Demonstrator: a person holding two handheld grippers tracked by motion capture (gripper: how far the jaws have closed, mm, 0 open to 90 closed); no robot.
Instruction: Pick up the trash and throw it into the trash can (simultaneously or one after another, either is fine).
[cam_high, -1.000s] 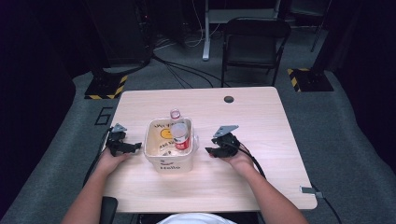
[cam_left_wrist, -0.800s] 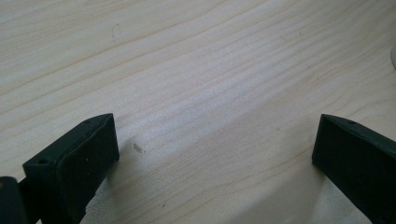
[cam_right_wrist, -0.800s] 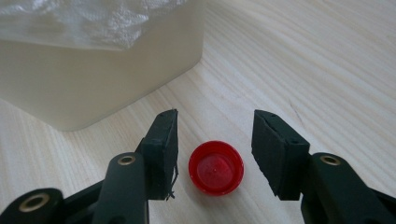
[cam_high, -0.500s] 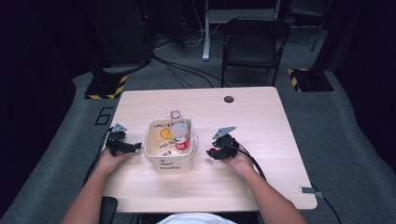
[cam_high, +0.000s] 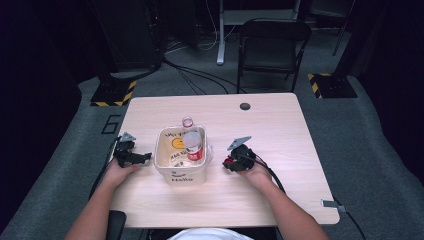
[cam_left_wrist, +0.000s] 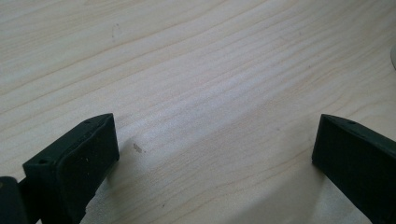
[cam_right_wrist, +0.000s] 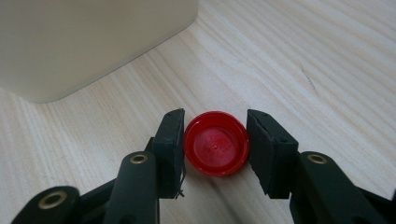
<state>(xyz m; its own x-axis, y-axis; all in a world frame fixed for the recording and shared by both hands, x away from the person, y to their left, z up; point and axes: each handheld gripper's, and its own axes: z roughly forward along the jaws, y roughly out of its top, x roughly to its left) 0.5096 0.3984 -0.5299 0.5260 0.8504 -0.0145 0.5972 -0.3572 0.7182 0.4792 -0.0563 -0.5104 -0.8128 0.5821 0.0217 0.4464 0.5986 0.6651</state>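
Note:
A cream bin (cam_high: 177, 172) with a smiley and "Hello" printed on it stands at the table's middle front. An uncapped clear bottle (cam_high: 192, 142) with a red label leans inside it, neck toward the far rim. Right of the bin, my right gripper (cam_high: 231, 162) (cam_right_wrist: 215, 119) is shut on a red bottle cap (cam_right_wrist: 215, 149) (cam_high: 228, 161), which sits hollow side up at the table's surface, one jaw on each side. The bin's pale wall (cam_right_wrist: 93, 42) is just beyond it. Left of the bin, my left gripper (cam_high: 137, 157) (cam_left_wrist: 217, 123) is open, jaws wide apart over bare wood.
The light wooden table (cam_high: 280, 130) has a dark round grommet (cam_high: 244, 106) near its far edge. A black chair (cam_high: 272, 47) stands behind the table, with cables on the grey floor. Cables trail from both grippers toward the person.
The right gripper has shifted slightly toward the person and the bin. The left gripper and the bin have hardly moved.

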